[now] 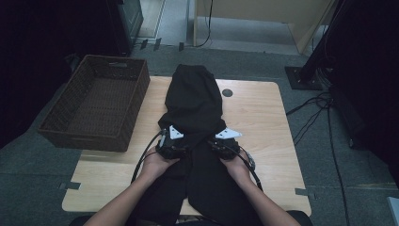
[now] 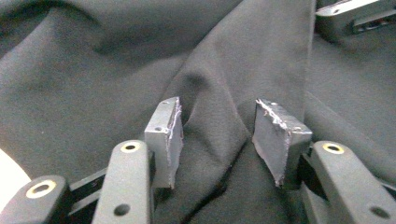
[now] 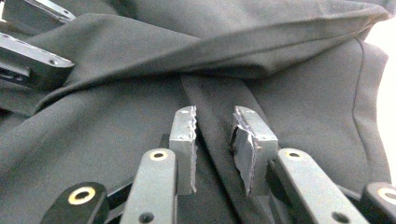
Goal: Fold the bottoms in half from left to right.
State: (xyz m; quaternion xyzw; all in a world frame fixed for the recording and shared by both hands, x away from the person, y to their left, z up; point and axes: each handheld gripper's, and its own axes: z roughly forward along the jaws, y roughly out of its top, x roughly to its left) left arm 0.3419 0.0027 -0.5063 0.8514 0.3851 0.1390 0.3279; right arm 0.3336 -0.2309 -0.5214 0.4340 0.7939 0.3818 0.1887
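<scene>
Black garment (image 1: 195, 108) lies lengthwise along middle of wooden worktop (image 1: 263, 122), near end hanging off front edge. Both forearms enter from below, hands side by side at garment's middle. Left claw (image 2: 217, 140) half open, straddling raised fold, pads not pressing. Right claw (image 3: 215, 147) narrower, astride seam strip, grip unconfirmed.

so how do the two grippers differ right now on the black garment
The left gripper has its jaws set wider, with a raised fold of the black garment between them; the pads do not yet pinch it. The right gripper has a narrower gap, straddling a flat strip of fabric. In the high view the left gripper sits at the garment's left edge, the right at its right edge. Both point away from the person and rest low on the cloth.
</scene>
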